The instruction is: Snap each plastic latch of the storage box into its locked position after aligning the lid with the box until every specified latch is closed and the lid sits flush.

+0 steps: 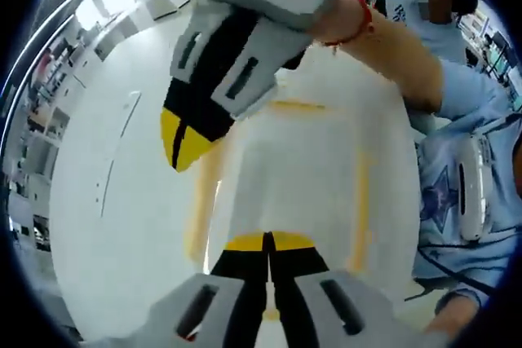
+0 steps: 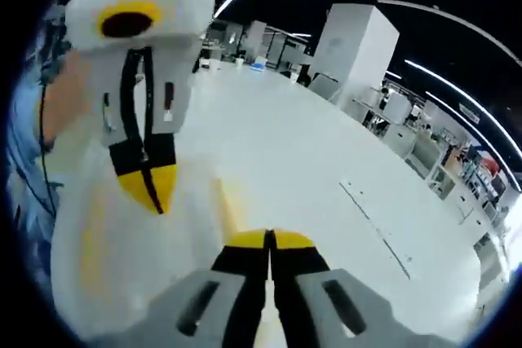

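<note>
1. Storage box (image 1: 310,193) sits right in front of my left claw (image 1: 269,244), whitish translucent body with its lid (image 1: 318,144) on top, resting on the white tabletop (image 1: 106,160).
2. Left claw: jaws clenched together, yellow tips meeting, nothing between them. It points at the near side of the box, close to it; whether it touches I cannot tell.
3. Right claw (image 1: 181,138) comes in from above and left of my left claw, tips also pressed together, empty, hanging beside the box's left edge.
4. In the right gripper view my right claw (image 2: 269,242) is clenched over the blurry white box (image 2: 139,258); the left claw (image 2: 148,185) hangs just ahead and left of it.
5. Yellow latches: one latch (image 1: 200,209) down the left side, another latch (image 1: 359,209) on the right side, a yellowish strip at the far edge. Too blurred to say locked or not.
6. Handling judgement: the box looks like thin plastic, light, smooth, a bit flexy, so it may slide on the tabletop when pushed.
7. I'd brace the lid with one claw and press each latch flat with closed tips near its free end.
</note>
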`<state>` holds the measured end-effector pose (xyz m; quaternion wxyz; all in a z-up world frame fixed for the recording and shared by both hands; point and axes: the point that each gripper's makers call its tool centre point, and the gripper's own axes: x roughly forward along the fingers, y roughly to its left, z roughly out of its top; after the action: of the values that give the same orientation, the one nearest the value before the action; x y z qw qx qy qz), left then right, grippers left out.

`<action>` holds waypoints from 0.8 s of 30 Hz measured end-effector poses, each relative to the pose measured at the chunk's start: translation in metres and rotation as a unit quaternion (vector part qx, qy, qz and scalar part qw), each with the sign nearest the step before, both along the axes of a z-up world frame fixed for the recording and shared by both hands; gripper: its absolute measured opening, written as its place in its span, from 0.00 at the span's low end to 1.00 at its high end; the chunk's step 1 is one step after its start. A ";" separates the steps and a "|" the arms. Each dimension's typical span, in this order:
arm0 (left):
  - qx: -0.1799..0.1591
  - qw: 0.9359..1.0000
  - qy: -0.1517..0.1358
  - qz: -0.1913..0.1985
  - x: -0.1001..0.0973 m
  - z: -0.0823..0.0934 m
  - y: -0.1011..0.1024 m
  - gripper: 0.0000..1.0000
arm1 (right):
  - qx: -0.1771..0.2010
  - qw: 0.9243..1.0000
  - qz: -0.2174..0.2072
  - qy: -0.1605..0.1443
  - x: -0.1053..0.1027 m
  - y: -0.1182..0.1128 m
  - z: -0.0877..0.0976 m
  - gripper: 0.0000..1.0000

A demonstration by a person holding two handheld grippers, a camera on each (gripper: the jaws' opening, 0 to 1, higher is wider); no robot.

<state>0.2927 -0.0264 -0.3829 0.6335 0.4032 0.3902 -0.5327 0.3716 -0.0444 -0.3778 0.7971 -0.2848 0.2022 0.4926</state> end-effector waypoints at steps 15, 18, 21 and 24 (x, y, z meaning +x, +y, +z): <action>-0.002 1.000 0.004 -0.005 0.004 -0.001 0.001 0.00 | -0.078 0.988 0.092 0.096 0.005 0.010 -0.028 0.00; 0.000 1.000 0.014 0.001 0.005 -0.001 0.000 0.00 | -0.080 0.982 0.124 0.114 0.001 0.014 -0.027 0.00; 0.002 1.000 0.017 0.002 0.004 -0.001 0.000 0.00 | -0.093 0.975 0.150 0.132 0.002 0.015 -0.032 0.00; 0.003 1.000 0.016 0.003 0.003 -0.001 0.000 0.00 | -0.098 0.971 0.166 0.142 0.003 0.017 -0.038 0.00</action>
<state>0.2961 -0.0260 -0.3835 0.6279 0.3954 0.4028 -0.5359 0.3742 -0.0273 -0.4155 0.6354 -0.3178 0.3105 0.6316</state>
